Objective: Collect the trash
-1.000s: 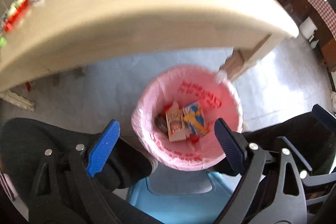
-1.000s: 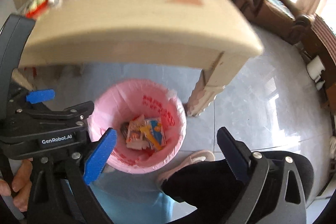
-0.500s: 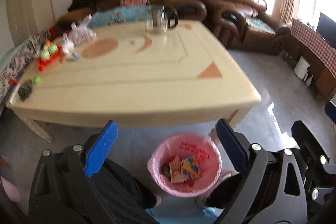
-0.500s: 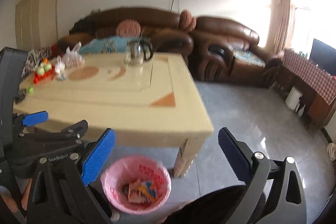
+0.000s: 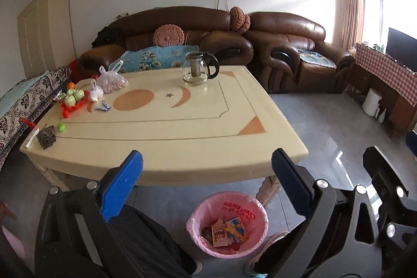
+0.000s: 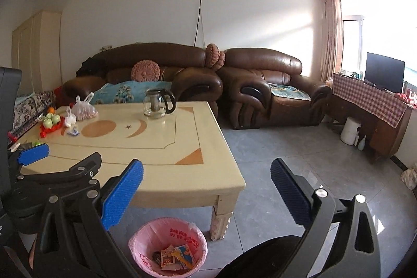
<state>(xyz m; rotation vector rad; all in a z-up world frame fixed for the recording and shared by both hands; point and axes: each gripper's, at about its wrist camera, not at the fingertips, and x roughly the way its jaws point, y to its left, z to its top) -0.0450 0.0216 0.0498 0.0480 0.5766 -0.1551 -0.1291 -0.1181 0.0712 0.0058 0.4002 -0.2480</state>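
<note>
Cream table (image 5: 161, 127) fills my left wrist view where, a second ago, I saw only its underside edge above the bin; both cameras now look out over the tabletop to brown sofas (image 6: 260, 85). At ten o'clock on the table sits a red tray (image 5: 74, 106) holding green cups (image 5: 74, 97), with a tied plastic bag (image 5: 112, 81) of something pale beside it. Toward twelve o'clock stands a glass teapot (image 5: 198, 68), looking empty. A crumpled dark wrapper (image 5: 47, 138) lies at nine o'clock near the table's edge.

My left gripper (image 5: 206, 186) has just been opening and stands spread wide with nothing between its jaws. My right gripper (image 6: 206, 192) is likewise spread and empty.

Down at six o'clock, the pink-lined trash bin (image 5: 256, 210) sits on the floor under the table's near edge, holding colourful printed cartons (image 5: 228, 232).
</note>
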